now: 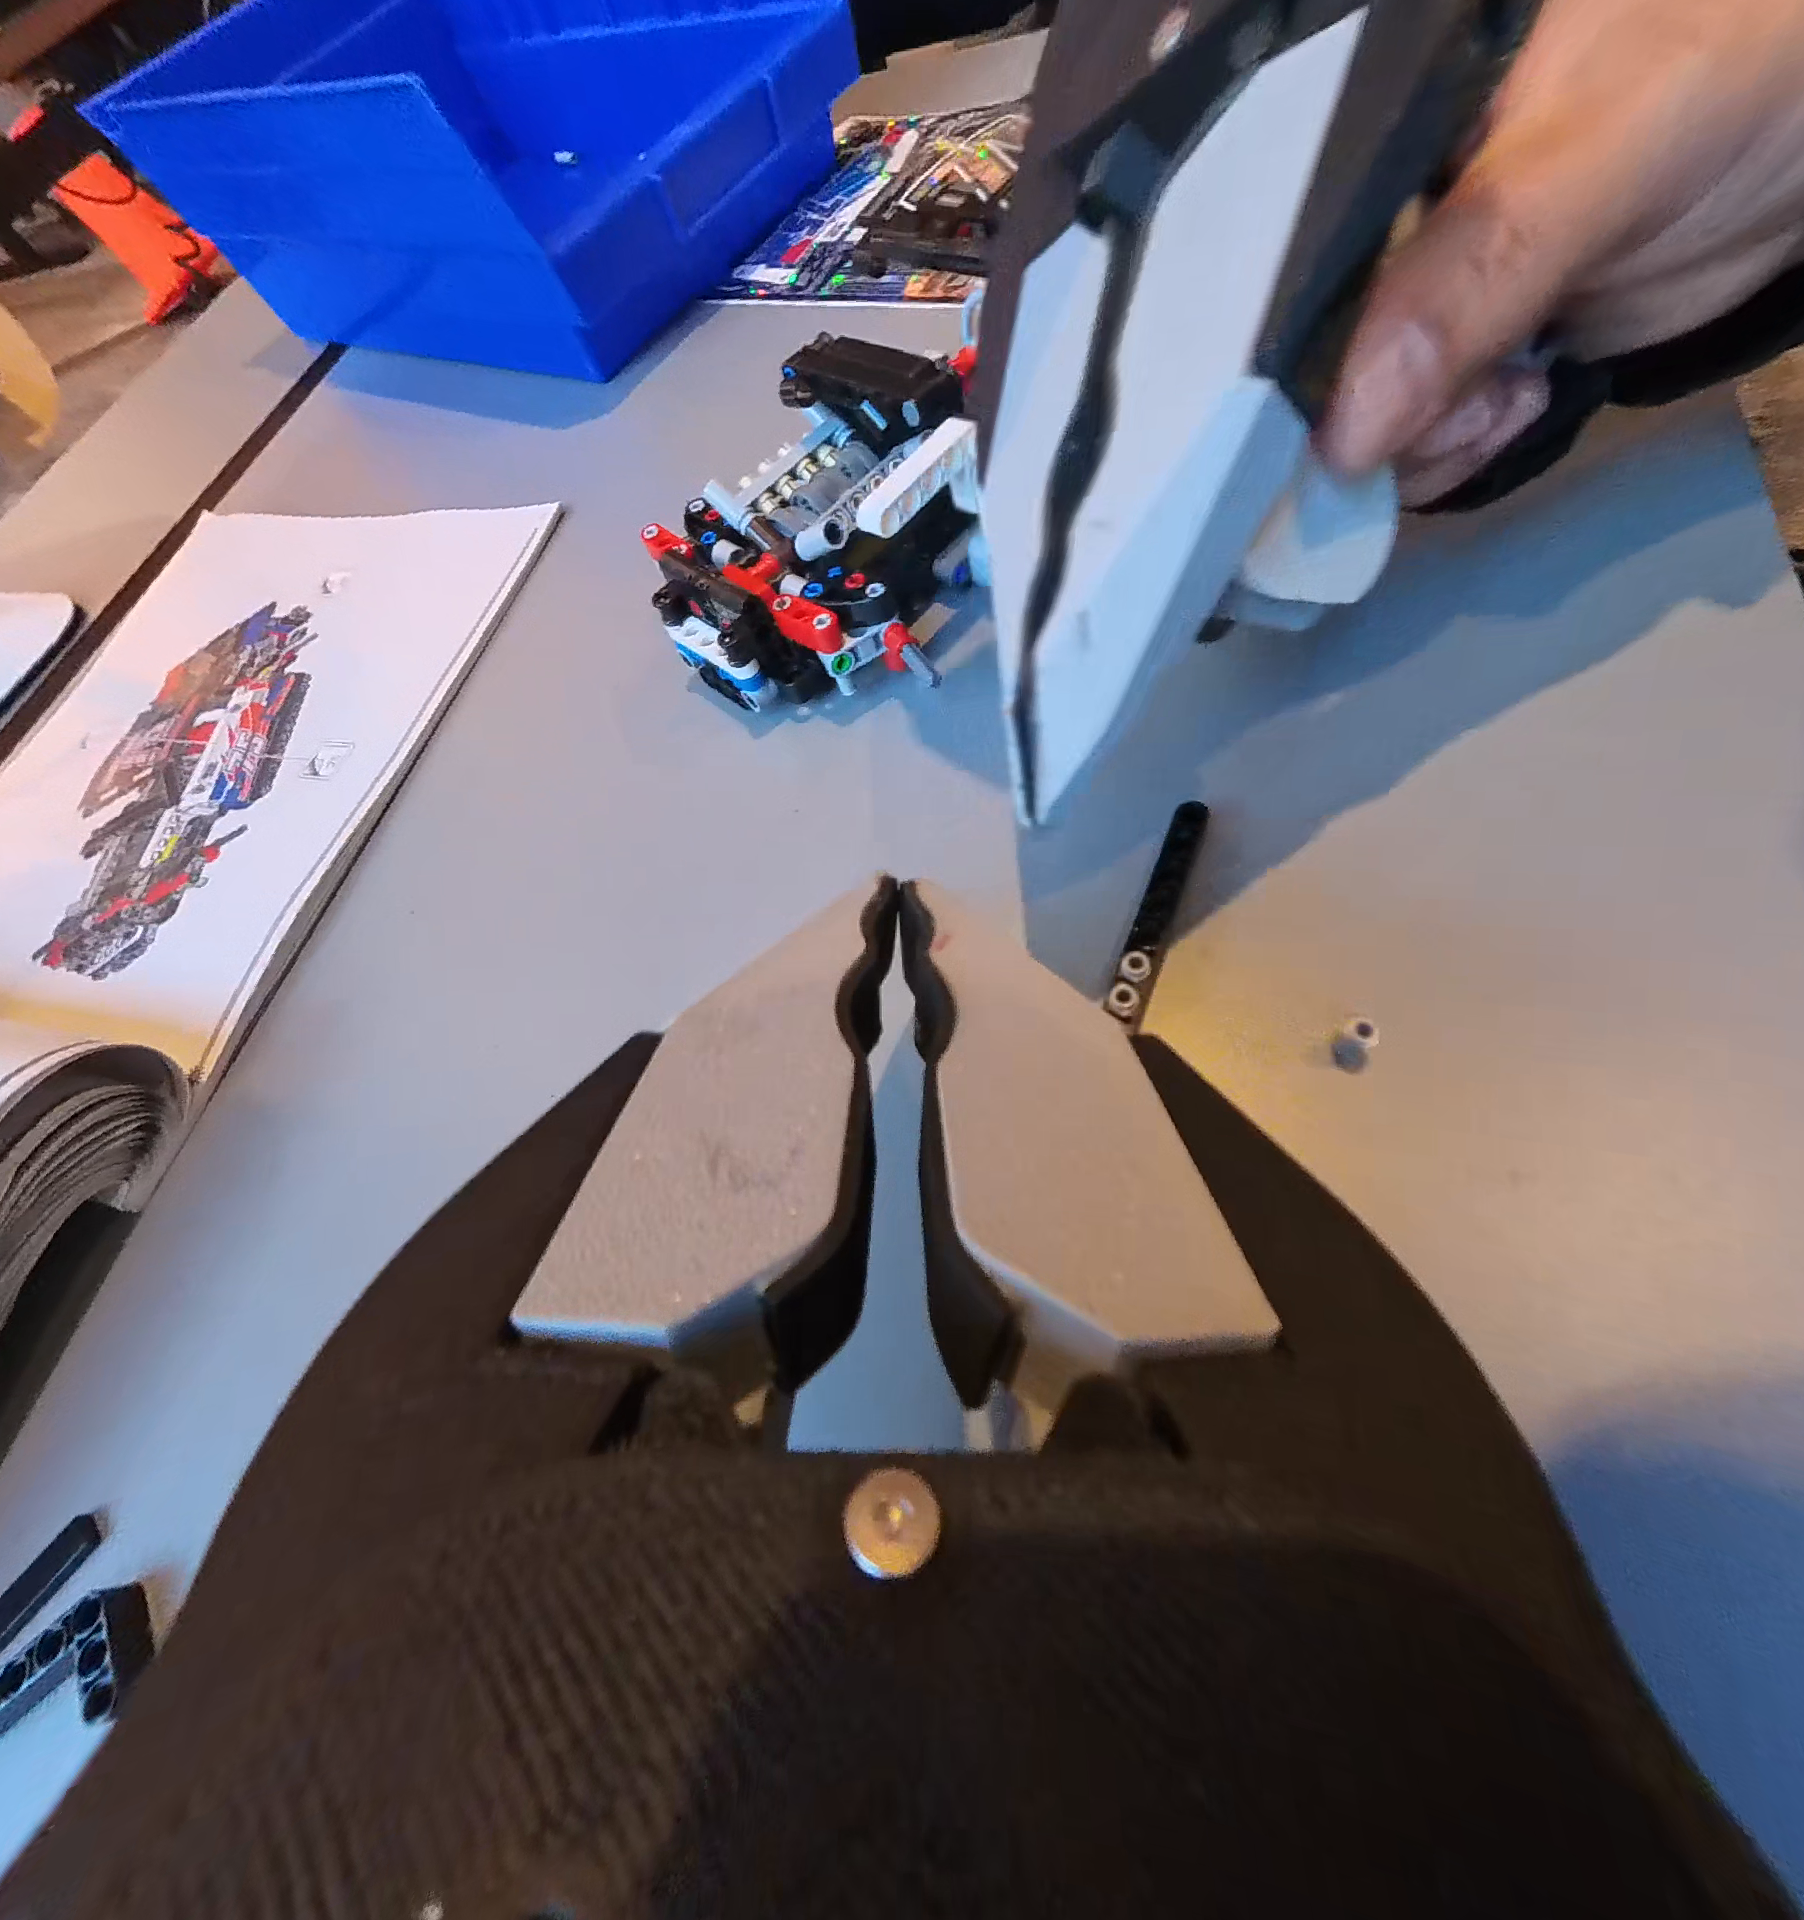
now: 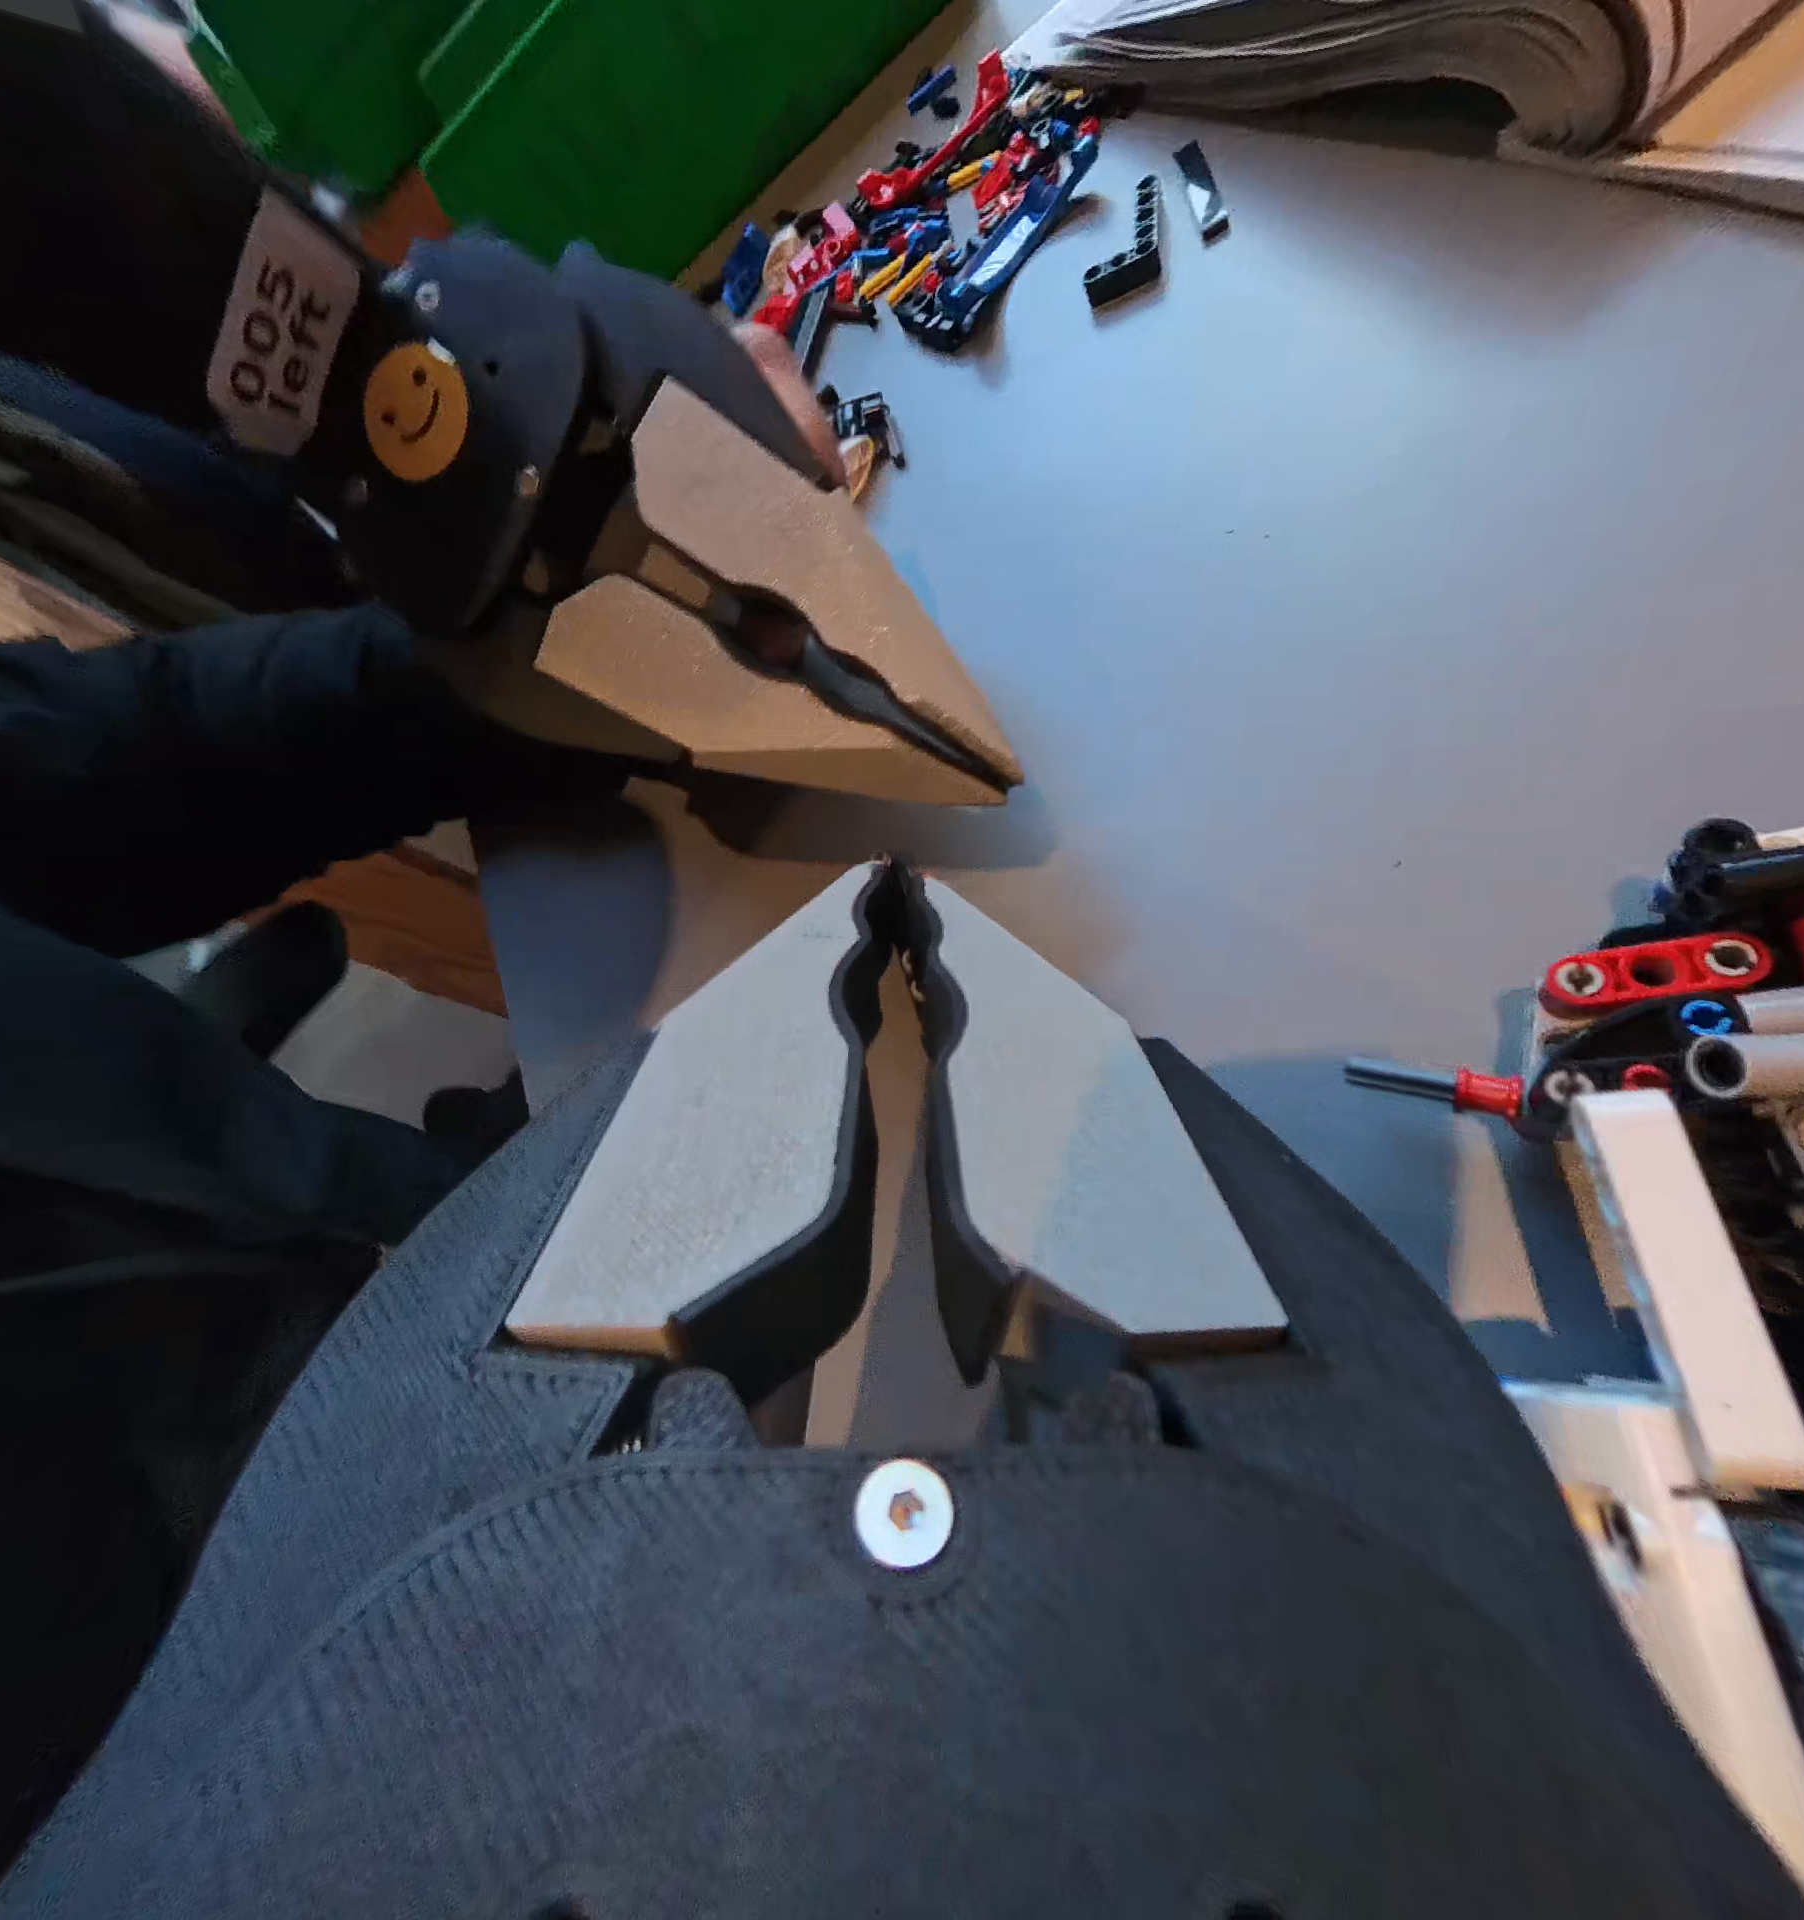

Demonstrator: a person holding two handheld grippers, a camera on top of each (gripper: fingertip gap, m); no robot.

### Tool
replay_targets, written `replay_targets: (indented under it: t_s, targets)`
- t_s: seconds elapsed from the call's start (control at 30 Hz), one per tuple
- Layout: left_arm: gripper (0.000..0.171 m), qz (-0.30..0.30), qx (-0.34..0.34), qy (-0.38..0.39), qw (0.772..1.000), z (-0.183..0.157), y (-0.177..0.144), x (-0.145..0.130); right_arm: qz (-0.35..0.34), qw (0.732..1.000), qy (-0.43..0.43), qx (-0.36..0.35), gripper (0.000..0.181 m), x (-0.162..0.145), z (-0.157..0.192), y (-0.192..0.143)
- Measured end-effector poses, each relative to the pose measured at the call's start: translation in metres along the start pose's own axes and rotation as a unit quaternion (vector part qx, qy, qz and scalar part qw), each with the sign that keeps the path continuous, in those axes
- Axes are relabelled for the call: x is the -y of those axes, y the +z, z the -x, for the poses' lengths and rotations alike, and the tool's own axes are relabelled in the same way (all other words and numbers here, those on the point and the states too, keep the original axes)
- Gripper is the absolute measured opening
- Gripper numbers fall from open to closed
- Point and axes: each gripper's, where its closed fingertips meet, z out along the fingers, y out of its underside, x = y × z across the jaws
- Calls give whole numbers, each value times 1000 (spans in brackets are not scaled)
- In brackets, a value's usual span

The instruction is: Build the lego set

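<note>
Both hand-held grippers (image 1: 898, 888) (image 2: 896, 873) closed, empty.

Two grippers were in view: the left gripper (image 1: 898, 885) near, the right gripper (image 1: 1028, 800) farther right. One partly built lego model (image 1: 815, 540) stood far centre, with one blue bin (image 1: 441, 177) far left. One open instruction booklet (image 1: 254, 707) lay left. One straight black beam (image 1: 1163, 904) and one small grey bush (image 1: 1355, 1042) lay right, one black L-shaped beam (image 1: 56, 1652) near left. One heap of loose pieces (image 2: 929, 218) and two green bins (image 2: 565, 114) showed in the right wrist view.

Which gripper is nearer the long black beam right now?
Right. The right gripper hovers just above the long black beam's far end; the left gripper sits off to its side.
</note>
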Motion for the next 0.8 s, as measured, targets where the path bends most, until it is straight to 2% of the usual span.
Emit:
replay_targets:
  t_s: [0.17,0.23,0.37,0.57,0.67,0.8]
  targets:
    - [0,14,0,20,1000,-1,-1,-4,50,993,-101,-27,8,-26,18,-4]
    - [1,10,-7,19,1000,-1,-4,-3,86,985,-145,-31,14,-45,28,-1]
    - [4,10,-20,13,1000,-3,-7,-3,133,966,-211,-71,15,-70,27,8]
    - [3,10,-47,36,998,-17,-11,-4,118,957,-247,-99,17,-64,27,20]
    - [3,17,-55,44,997,-22,-10,-7,114,957,-247,-99,6,-62,25,22]
    - [3,27,-67,46,996,-27,-9,-10,98,966,-224,-84,4,-57,26,22]
